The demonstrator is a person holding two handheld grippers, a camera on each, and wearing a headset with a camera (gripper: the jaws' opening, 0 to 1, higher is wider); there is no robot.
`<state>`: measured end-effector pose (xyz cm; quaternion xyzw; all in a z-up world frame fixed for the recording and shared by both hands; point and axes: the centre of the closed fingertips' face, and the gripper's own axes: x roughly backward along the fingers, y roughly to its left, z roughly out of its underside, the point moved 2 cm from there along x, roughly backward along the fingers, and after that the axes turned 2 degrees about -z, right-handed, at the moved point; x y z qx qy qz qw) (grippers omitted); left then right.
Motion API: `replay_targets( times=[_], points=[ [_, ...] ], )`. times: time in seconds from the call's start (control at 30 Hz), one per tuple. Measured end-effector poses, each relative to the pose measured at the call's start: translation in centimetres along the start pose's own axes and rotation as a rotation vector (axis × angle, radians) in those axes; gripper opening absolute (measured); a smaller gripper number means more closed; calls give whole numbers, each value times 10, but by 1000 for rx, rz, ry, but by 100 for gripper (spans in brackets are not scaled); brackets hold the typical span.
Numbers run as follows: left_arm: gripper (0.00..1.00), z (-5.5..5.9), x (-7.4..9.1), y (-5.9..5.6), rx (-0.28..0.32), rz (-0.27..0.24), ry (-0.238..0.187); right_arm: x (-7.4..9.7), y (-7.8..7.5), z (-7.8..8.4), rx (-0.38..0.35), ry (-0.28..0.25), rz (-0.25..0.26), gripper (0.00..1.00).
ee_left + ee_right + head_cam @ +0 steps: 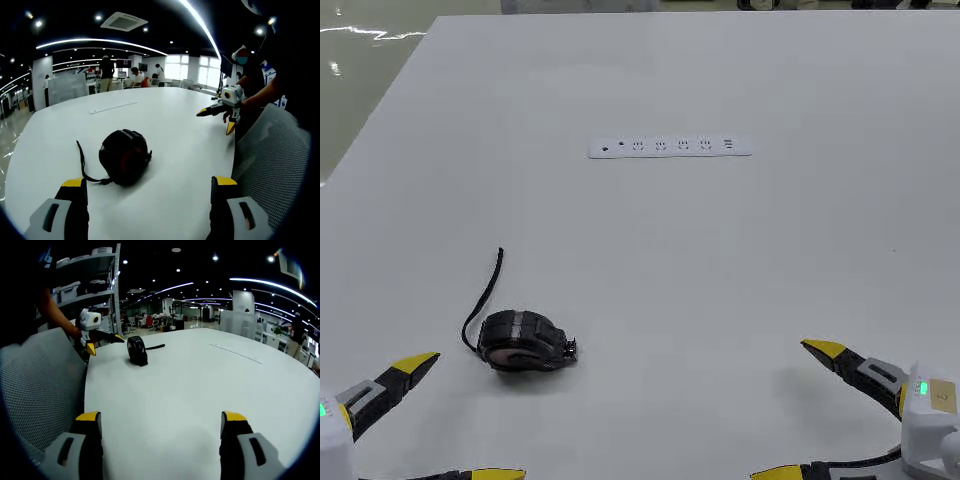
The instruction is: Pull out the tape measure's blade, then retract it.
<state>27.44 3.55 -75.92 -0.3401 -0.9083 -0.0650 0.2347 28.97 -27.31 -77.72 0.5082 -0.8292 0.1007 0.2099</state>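
A black tape measure (521, 342) with a reddish side face lies on the white table (670, 250), its black wrist strap (485, 295) trailing away from it. Its blade is inside the case. In the left gripper view the tape measure (124, 156) sits just ahead of my left gripper (149, 187), which is open and empty. My left gripper (430, 415) is at the bottom left of the head view. My right gripper (800, 410) is at the bottom right, open and empty, far from the tape measure (137, 350). The right gripper (161, 422) faces bare table.
A white power strip (670, 147) lies flat on the table beyond the tape measure. A grey mesh chair back (35, 390) stands at the near table edge. The left gripper (92, 332) and right gripper (225, 102) each appear in the other's view.
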Motion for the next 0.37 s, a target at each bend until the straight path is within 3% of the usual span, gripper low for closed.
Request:
replay_targets(
  times=[0.37],
  points=[
    [100,0,1,2,2,-1,-2,-1,3,1,-5,4,-4,100]
  ],
)
